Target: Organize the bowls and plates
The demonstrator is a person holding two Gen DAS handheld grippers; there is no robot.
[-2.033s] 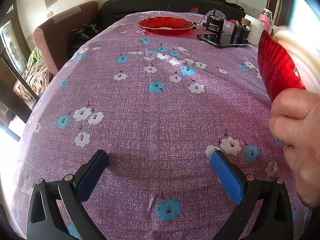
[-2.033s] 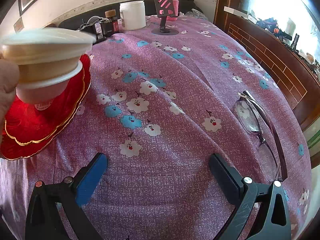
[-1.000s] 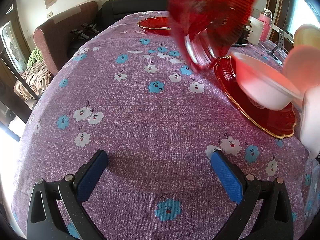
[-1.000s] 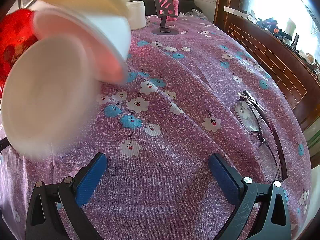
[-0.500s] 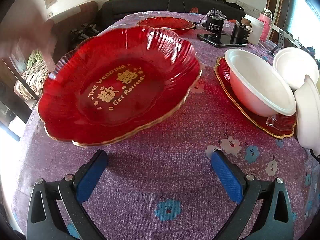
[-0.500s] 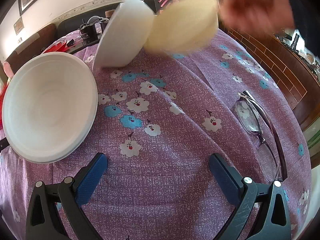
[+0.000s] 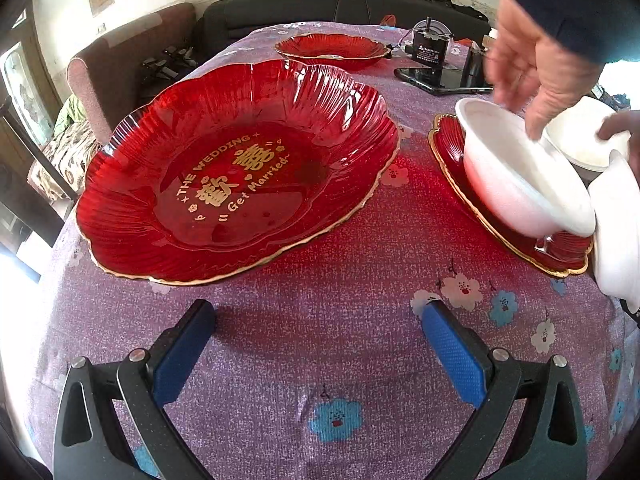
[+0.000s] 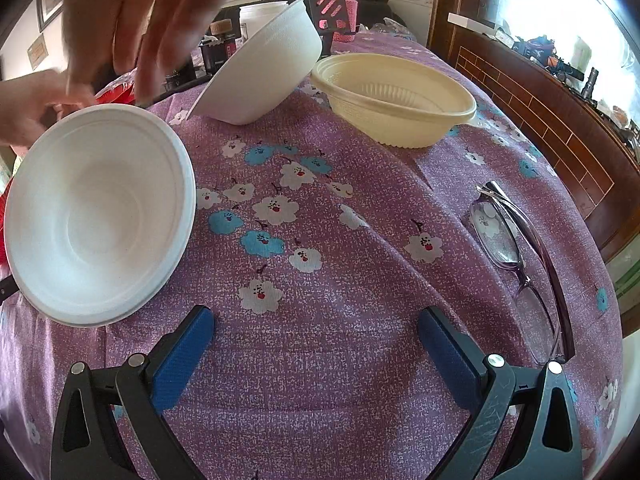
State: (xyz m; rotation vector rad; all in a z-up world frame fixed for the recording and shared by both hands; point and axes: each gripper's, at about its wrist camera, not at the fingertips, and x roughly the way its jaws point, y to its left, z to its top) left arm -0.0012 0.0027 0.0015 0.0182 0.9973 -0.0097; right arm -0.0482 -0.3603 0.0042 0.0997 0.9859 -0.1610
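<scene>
Both claws are just parked low over the purple flowered tablecloth [image 7: 320, 320], spread wide with nothing between the blue pads. That goes for the left gripper [image 7: 318, 344] and the right gripper [image 8: 316, 340] alike.

In the left view, the big red plate [image 7: 236, 172] with gold "THE WEDDING / Get Married" lettering fills the centre-left of the frame. A second red plate [image 7: 460, 176] sits at the right edge with a white bowl [image 7: 520, 184] tilted on it, and a bare hand [image 7: 536, 68] reaches down from the upper right, fingertips at that bowl's rim. A third red dish [image 7: 332, 50] is far back, top centre.

In the right view, a white foam bowl [image 8: 100, 216] stands on its edge at the left, opening facing the camera. Another white bowl [image 8: 264, 68] leans tipped at top centre, just beside a cream bowl [image 8: 396, 100] sitting upright. Eyeglasses [image 8: 516, 264] lie at the right edge of the frame. Blurry hands [image 8: 132, 20] hover in the upper left.
</scene>
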